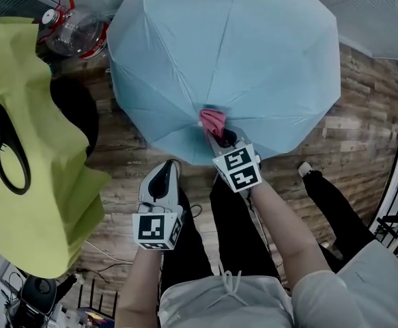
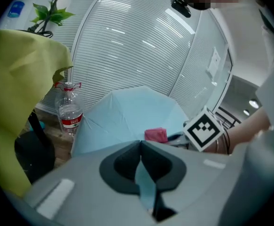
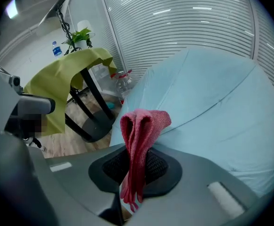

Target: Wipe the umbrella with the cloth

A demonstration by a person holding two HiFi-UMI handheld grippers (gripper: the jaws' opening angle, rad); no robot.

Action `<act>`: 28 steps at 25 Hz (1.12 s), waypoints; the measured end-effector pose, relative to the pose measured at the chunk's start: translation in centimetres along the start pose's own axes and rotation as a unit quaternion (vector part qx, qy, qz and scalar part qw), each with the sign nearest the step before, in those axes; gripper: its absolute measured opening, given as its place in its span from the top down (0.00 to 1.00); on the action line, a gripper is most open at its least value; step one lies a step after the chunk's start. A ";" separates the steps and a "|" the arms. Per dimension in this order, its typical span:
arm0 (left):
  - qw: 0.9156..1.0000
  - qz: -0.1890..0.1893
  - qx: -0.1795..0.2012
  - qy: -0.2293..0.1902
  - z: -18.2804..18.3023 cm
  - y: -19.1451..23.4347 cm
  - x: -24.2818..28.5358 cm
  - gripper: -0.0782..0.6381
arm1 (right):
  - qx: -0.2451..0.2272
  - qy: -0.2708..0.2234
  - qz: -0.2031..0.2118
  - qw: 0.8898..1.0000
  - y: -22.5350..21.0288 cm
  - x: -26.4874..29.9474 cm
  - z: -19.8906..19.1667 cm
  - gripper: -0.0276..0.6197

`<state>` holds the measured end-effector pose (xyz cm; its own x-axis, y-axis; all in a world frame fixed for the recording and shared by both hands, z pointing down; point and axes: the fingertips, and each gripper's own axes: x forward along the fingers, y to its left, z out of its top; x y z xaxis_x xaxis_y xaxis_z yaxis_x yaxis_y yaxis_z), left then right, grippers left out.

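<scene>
office-like room: slatted blinds (image 2: 141,46), wood floor (image 1: 362,115), draped table (image 1: 41,149).

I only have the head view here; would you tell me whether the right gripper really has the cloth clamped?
Observer: Yes. In the right gripper view, the right gripper is shut on the pink cloth. The cloth's folded top stands up past the jaws and its loose ends hang below them.
Operator: Thank you. Is the left gripper holding anything? From above I only see it near the canopy's edge.
Observer: It is. The left gripper view shows the left gripper shut on a strip of the light blue umbrella fabric, which runs down between its jaws.
</scene>
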<state>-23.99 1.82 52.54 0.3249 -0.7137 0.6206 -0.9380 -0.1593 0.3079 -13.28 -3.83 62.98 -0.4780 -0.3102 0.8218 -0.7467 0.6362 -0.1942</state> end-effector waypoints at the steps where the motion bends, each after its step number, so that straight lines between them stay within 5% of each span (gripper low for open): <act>1: 1.000 0.001 -0.001 0.000 -0.1 0.0 0.3 0.88 | -0.002 0.003 0.004 1.000 -0.1 0.3 -0.1 0.88; 19: 1.000 0.013 -0.017 0.016 -1.3 -3.4 4.0 0.88 | -0.026 0.026 0.008 0.999 -4.7 -0.1 0.4 0.88; 28: 0.999 -0.014 0.030 -0.008 2.1 -6.9 7.0 0.88 | -0.024 0.017 -0.003 1.000 -9.0 -2.2 1.7 0.88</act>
<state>-15.50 -3.52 53.30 0.3502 -0.7184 0.6010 -0.9341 -0.2204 0.2807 -6.33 -10.03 62.02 -0.4564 -0.2907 0.8409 -0.7267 0.6671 -0.1638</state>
